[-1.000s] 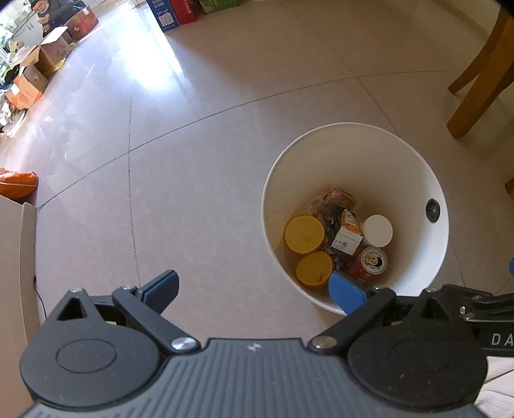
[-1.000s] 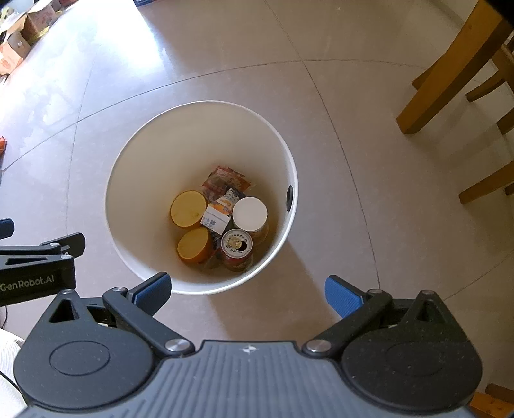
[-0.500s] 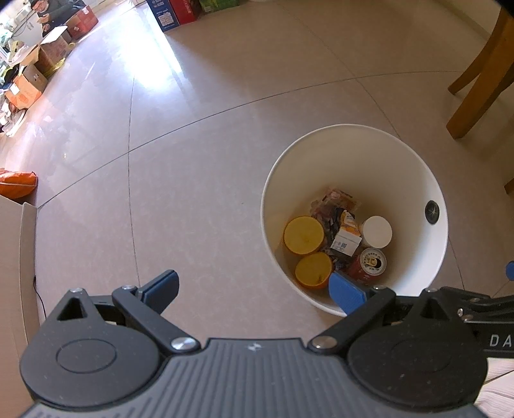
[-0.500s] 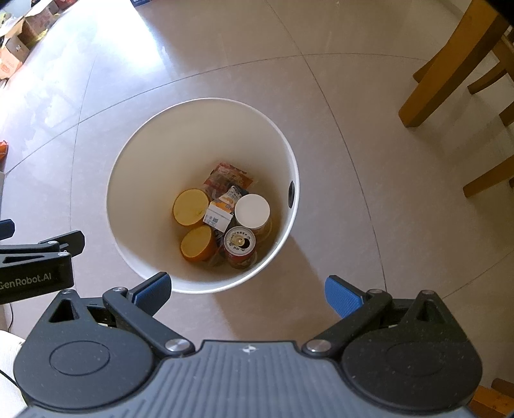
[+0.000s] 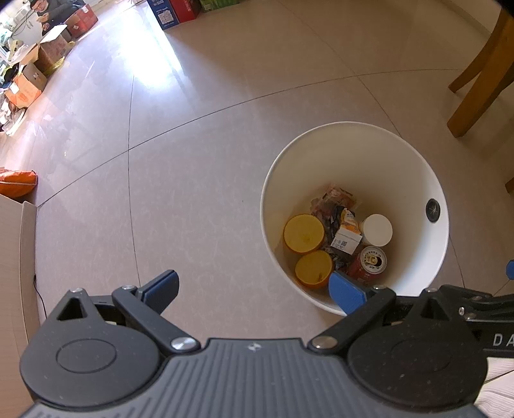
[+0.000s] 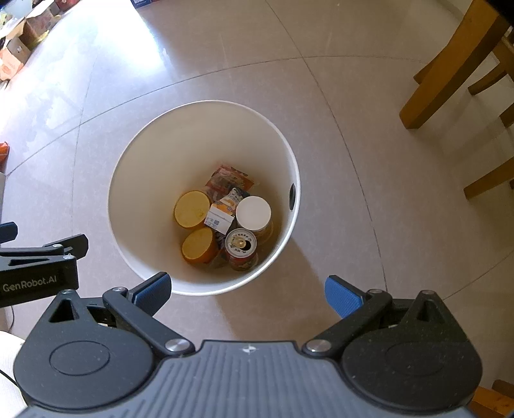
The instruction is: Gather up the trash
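A white round bin (image 6: 135, 167) stands on the tiled floor, seen from above in both views. Inside lie two orange-lidded cups (image 6: 192, 209), a white-lidded cup (image 6: 253, 212), a red drink can (image 6: 241, 249), a small carton (image 6: 220, 217) and a crumpled snack wrapper (image 6: 229, 177). My right gripper (image 6: 246, 292) hangs open just short of the bin's near rim, with nothing between its blue pads. My left gripper (image 5: 255, 286) is open too, empty, over bare floor with its right pad over the bin (image 5: 414, 167) edge. The can (image 5: 369, 262) shows there as well.
Wooden chair legs (image 6: 449, 64) stand at the right. Cardboard boxes (image 5: 29, 80) and a seated person (image 5: 48, 6) are at the far left. A cardboard edge (image 5: 13, 244) and an orange bag (image 5: 16, 183) lie at the left. The left gripper's body (image 6: 38, 273) shows beside the bin.
The right wrist view has drifted slightly, so the bin sits a little higher and further right in frame. Both grippers stay open, and the bin's contents have not moved.
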`<state>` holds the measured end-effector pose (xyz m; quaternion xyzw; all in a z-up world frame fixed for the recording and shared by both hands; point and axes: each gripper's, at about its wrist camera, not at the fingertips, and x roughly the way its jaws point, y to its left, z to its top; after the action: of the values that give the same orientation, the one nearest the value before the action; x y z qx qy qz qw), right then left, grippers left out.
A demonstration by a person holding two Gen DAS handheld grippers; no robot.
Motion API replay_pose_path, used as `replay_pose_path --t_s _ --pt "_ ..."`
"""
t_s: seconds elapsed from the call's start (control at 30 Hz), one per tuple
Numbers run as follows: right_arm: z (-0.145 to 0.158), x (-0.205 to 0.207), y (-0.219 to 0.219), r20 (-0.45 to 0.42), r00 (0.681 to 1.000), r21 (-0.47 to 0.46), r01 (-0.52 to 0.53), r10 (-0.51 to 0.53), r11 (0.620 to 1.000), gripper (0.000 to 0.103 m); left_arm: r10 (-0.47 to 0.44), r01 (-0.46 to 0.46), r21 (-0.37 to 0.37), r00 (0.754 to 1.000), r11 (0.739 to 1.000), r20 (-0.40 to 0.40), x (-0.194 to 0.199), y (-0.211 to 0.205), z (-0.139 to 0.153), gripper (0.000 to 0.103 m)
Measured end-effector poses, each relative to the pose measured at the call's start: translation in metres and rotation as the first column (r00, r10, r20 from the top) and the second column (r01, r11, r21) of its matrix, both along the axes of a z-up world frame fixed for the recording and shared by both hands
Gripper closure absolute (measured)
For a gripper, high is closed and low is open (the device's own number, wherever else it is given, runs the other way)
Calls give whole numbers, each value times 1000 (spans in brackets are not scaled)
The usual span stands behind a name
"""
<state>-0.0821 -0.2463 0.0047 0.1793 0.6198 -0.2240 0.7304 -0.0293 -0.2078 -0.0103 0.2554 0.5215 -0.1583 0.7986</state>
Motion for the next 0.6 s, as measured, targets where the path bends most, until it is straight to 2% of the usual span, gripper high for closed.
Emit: replay_pose_path --t_s 0.6 --pt "-1 1 1 1 1000 -3 1 -1 1000 0 -2 2 -3 1000 1000 -1 1 3 0 4"
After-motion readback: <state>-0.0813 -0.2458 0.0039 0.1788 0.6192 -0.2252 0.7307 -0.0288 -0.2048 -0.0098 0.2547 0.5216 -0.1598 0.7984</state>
